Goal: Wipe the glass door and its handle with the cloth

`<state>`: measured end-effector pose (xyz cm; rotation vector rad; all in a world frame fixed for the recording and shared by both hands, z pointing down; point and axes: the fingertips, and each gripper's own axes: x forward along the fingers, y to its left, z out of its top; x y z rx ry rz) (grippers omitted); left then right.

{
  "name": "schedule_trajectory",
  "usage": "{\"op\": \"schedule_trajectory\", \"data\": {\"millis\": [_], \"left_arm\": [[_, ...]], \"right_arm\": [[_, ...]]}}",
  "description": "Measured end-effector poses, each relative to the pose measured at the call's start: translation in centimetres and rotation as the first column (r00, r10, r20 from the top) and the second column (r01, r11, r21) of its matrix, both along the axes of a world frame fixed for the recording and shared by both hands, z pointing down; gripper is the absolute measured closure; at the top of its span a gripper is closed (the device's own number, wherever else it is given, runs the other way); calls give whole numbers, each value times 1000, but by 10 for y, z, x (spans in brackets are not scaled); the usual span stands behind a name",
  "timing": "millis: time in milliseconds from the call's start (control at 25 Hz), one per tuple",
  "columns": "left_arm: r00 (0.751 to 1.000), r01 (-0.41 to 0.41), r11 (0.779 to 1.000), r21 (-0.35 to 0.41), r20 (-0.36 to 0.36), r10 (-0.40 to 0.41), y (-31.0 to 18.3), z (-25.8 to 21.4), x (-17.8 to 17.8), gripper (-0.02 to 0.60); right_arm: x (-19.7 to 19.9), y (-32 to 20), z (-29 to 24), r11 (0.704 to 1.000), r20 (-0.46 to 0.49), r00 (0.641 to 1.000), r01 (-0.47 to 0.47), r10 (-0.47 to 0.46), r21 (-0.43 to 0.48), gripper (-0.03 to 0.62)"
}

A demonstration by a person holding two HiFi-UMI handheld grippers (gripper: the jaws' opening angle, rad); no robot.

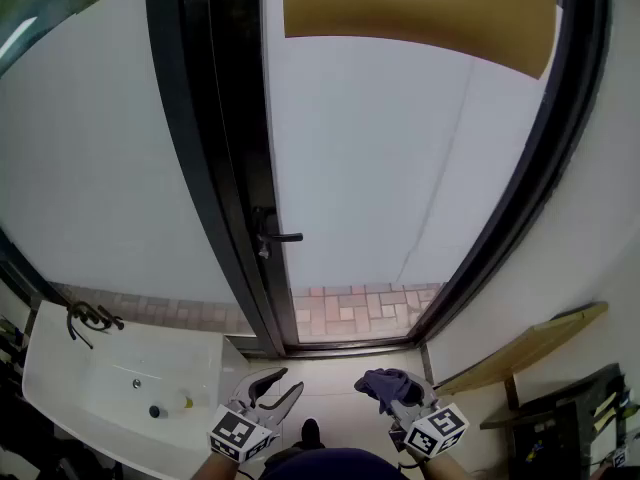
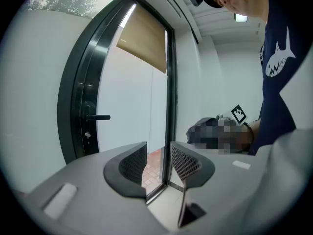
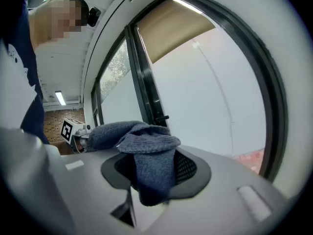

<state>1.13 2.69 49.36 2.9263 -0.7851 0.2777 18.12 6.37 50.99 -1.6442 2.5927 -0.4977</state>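
I am gripping the cloth [image 3: 146, 153] in my right claw [image 1: 398, 396], low by my body. My left claw [image 1: 272, 388] is hanging open and empty beside it. The glass door [image 1: 380, 168] is standing ahead and above me. Its handle [image 1: 282, 236] is lying level, up and left of the cloth, nearer my left claw.

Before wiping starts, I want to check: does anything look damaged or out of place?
Nothing stands out. The glass door looks whole, its handle sits level, and the cloth is clamped in the right gripper.
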Motion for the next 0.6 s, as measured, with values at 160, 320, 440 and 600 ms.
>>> {"op": "schedule_trajectory", "data": {"millis": [160,320,440,600], "left_arm": [[1000,10,1000,13,0,-10,-33,0,-1,436],[1000,10,1000,17,-7,-10,-58,-4,-1,436],[1000,14,1000,23,-15,-14,-76,-11,-2,436],[1000,17,999,39,-23,-16,-98,-13,-8,436]], "right_arm": [[-2,-34,-7,1000,-7,1000,10,-10,16,442],[-4,-65,-15,999,-28,999,23,-22,36,442],[-12,-90,-28,996,-64,997,53,-49,70,442],[-26,-128,-53,985,-137,986,109,-91,130,442]]}}
